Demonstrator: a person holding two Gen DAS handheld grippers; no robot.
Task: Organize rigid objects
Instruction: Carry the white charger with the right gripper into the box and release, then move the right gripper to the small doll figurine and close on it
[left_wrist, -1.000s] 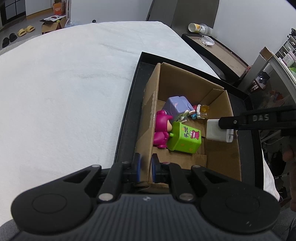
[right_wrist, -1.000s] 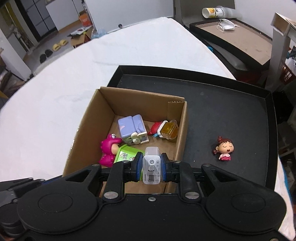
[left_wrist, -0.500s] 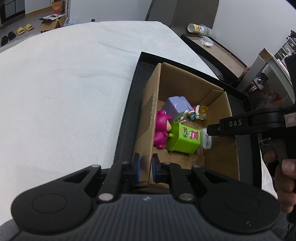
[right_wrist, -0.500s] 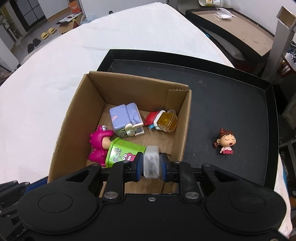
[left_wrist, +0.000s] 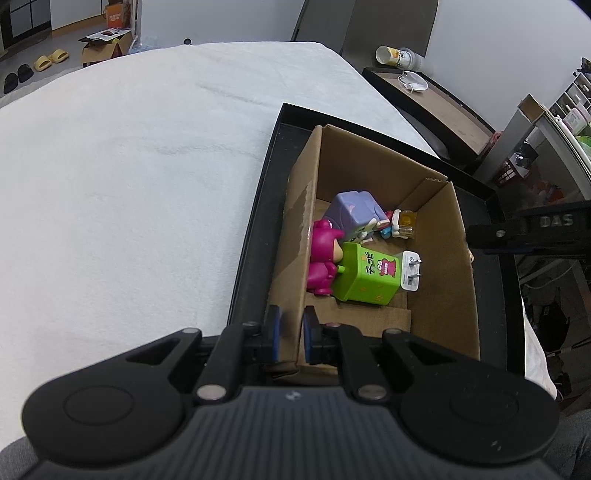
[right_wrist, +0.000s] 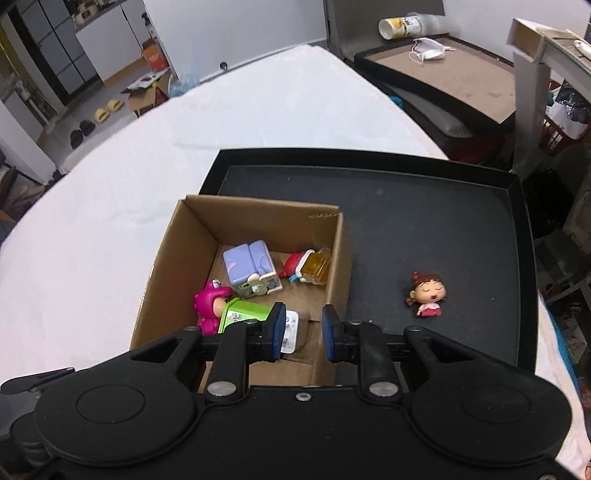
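The left gripper (left_wrist: 291, 339) pinches the near wall of the cardboard box (left_wrist: 443, 221), probably steadying it for drops. The right gripper (right_wrist: 300, 334) hovers above the box's near end, jaws apart and empty. Inside, the white plug charger (left_wrist: 410, 271) lies prongs-up against the green carton toy (left_wrist: 364, 277). Beyond the box, on the black tray (right_wrist: 424, 206), a small doll figure (right_wrist: 426, 295) waits.

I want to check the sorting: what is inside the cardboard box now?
In the box: pink figure, green cube, white charger, purple block, a small figure with an amber piece. Anything beneath them is hidden.
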